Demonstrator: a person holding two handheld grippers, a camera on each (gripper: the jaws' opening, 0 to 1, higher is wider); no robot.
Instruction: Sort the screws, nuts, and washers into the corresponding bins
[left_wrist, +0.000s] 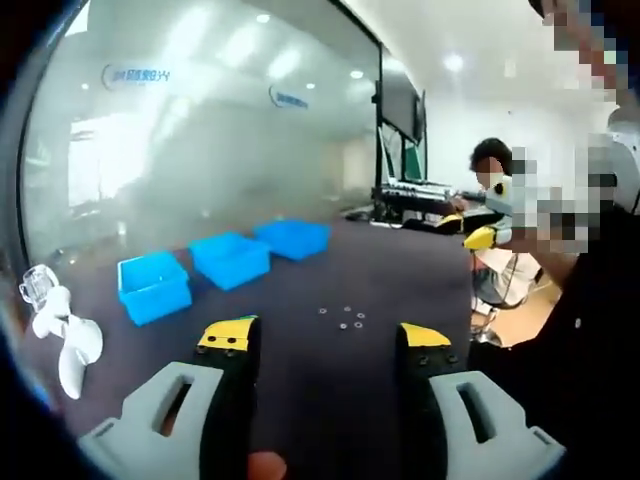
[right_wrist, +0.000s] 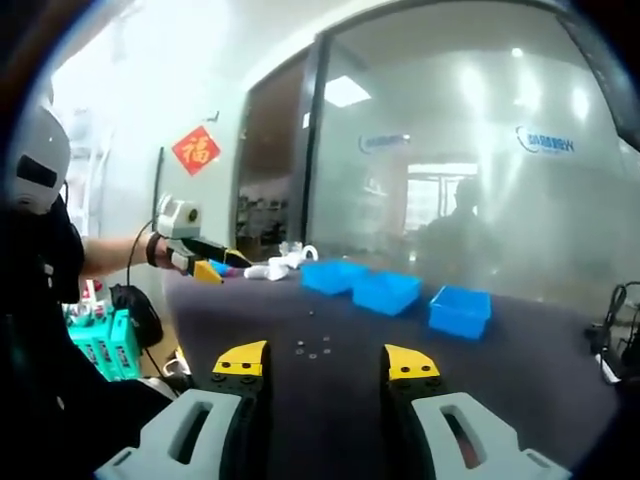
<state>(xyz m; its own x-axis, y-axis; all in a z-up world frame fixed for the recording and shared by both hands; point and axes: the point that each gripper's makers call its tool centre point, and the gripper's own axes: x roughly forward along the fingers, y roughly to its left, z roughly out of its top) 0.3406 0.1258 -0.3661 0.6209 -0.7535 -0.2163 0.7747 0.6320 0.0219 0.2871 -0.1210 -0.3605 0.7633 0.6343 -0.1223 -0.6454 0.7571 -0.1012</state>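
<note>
Now the left gripper hangs with jaws spread, nothing between them, and the right gripper is released too. Just beyond both lie the small fasteners on the dark table, three blue bins farther back.

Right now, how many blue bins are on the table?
3, in a row at the table's far side by the glass wall: first bin, middle bin, last bin. None seems hidden.
</note>
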